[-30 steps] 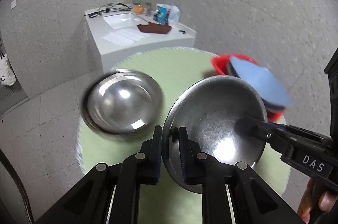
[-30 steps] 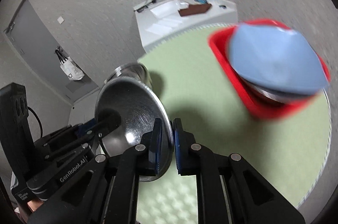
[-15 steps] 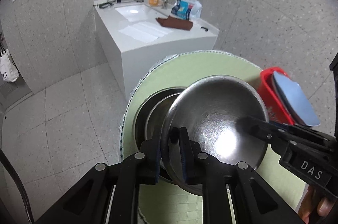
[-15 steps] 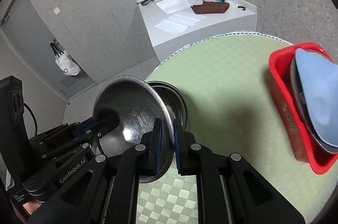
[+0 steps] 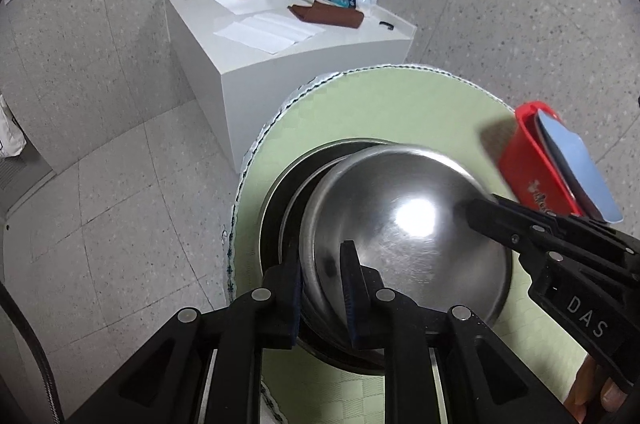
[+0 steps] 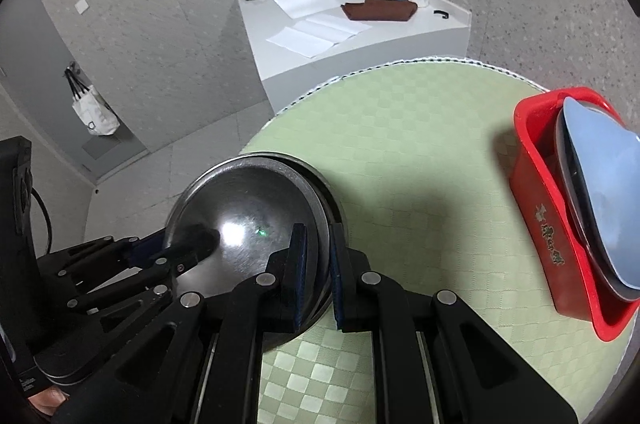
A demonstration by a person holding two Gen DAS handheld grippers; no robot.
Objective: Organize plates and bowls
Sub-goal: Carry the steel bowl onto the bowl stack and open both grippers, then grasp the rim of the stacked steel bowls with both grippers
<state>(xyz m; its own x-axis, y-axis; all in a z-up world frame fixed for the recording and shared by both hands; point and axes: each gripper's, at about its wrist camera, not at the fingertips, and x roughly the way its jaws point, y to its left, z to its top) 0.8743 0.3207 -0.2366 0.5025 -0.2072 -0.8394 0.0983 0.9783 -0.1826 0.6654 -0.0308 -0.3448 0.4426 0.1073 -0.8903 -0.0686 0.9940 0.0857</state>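
A shiny steel bowl (image 5: 408,232) sits nested inside another steel bowl (image 5: 276,208) at the left edge of the round green table (image 5: 392,104). My left gripper (image 5: 320,276) straddles the inner bowl's near-left rim, its jaws slightly parted around it. My right gripper (image 6: 316,264) straddles the opposite rim of the same bowl (image 6: 244,220), jaws slightly parted too. Each gripper shows in the other's view. A red bin (image 6: 560,232) at the table's right holds a blue plate (image 6: 600,184) over darker dishes.
A white sink counter (image 5: 280,36) with paper towels, a brown cloth, cables and a packet stands behind the table. Tiled floor lies left of the table. A white bag (image 6: 94,116) hangs by the wall.
Both grippers carried the bowl leftward and lowered it into the other steel bowl. Both sets of jaws have widened slightly around the rim.
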